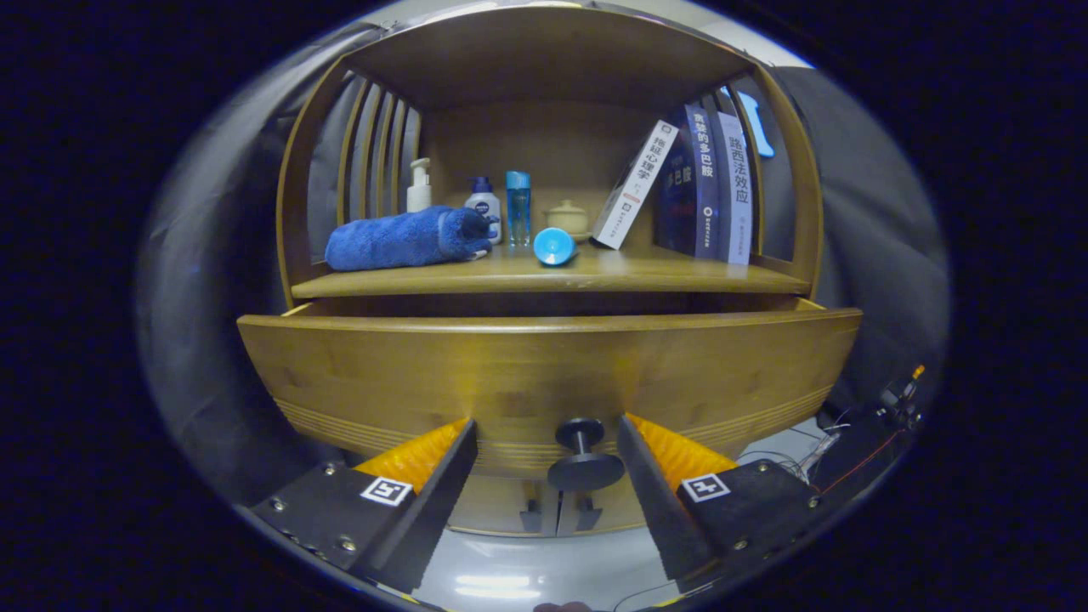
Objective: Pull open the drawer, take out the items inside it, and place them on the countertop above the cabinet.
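On the wooden countertop (544,276) lie a rolled blue towel (399,240), small bottles (484,208) and leaning books (697,183), the drawer (544,374) below sticks out, and the gripper (546,455) is open around its knob (583,455).

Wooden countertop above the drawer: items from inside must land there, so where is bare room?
Free: front strip of the wooden countertop before the upright books. Crowded: rolled blue towel, bottles, fallen blue cup. Gripper open around the drawer knob.
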`<state>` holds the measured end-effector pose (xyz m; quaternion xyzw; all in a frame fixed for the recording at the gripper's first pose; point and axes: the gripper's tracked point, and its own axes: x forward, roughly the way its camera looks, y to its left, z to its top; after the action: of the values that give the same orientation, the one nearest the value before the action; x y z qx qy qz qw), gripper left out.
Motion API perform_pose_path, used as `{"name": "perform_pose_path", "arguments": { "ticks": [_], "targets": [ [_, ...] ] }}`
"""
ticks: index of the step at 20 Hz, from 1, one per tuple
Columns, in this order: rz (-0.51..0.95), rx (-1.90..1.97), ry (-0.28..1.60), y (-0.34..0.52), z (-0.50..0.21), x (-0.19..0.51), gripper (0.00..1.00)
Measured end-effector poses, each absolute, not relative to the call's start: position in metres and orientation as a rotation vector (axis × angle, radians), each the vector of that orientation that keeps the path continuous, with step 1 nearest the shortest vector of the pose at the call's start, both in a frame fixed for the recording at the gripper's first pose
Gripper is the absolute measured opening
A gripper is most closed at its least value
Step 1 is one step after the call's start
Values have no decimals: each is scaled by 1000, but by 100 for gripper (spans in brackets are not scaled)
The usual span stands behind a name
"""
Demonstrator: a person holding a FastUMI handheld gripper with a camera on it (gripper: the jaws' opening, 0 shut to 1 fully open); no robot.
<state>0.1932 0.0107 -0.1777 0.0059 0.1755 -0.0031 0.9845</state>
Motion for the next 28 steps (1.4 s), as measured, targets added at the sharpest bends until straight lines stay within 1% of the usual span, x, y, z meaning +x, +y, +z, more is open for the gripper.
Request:
{"name": "perform_pose_path", "arguments": {
  "ticks": [9, 20, 24, 28],
  "targets": [
    [-10, 24, 394, 13, -180, 228, 99],
    [-33, -33, 444, 22, -179, 242, 99],
    [-2, 43, 390, 35, -147, 226, 100],
    [16, 1, 325, 36, -107, 196, 99]
  ]
}}
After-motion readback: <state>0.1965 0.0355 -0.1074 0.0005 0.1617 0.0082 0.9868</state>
